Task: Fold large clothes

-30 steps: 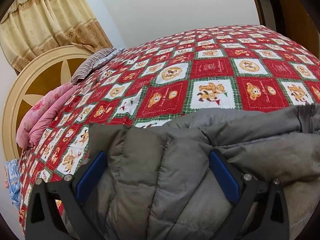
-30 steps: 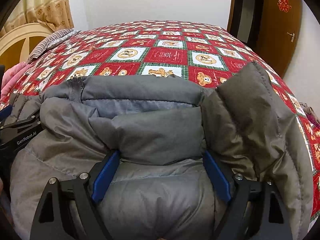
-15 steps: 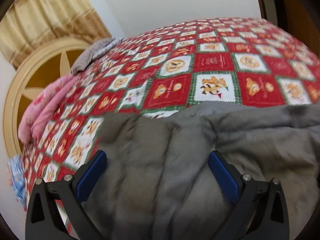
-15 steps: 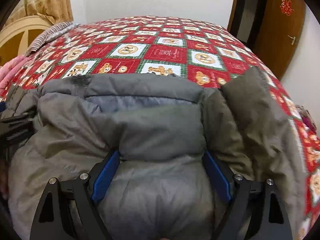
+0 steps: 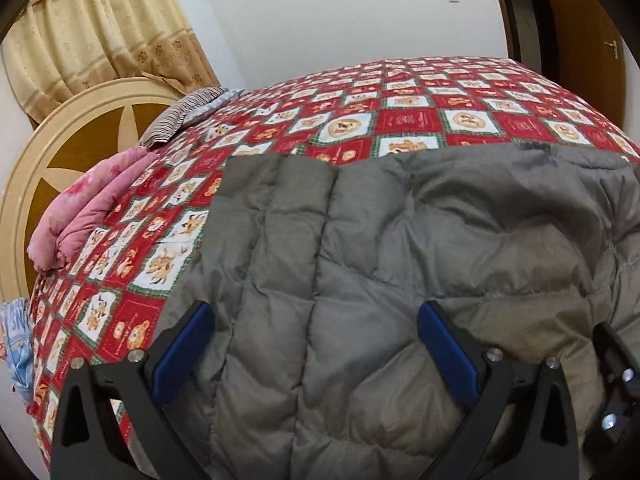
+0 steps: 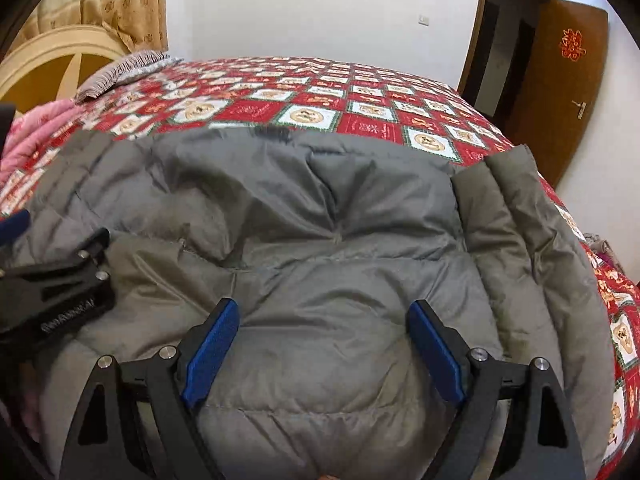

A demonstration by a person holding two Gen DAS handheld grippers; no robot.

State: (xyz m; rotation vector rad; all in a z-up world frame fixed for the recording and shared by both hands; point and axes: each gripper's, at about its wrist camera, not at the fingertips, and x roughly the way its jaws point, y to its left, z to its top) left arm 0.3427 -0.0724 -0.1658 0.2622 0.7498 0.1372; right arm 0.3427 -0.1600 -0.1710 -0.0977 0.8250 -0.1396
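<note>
1. Grey puffer jacket [image 6: 320, 220] lies spread on the bed [image 5: 400, 120], its bulk directly under and ahead of both my grippers.
2. Right gripper [image 6: 322, 344]: jaws spread wide, blue pads either side of a padded panel; no pinch visible, cloth merely sits between them.
3. Left gripper [image 5: 316, 344]: jaws equally spread over the quilted left part, nothing clamped as far as I can see.
4. Long axis: jacket runs left to right across my front, collar edge on the far side.
5. A folded-in strip [image 6: 520, 220] lies on the right side, nearer my right gripper.
6. Judgement: near hem sits below both jaws; next fold probably goes away from me.
</note>
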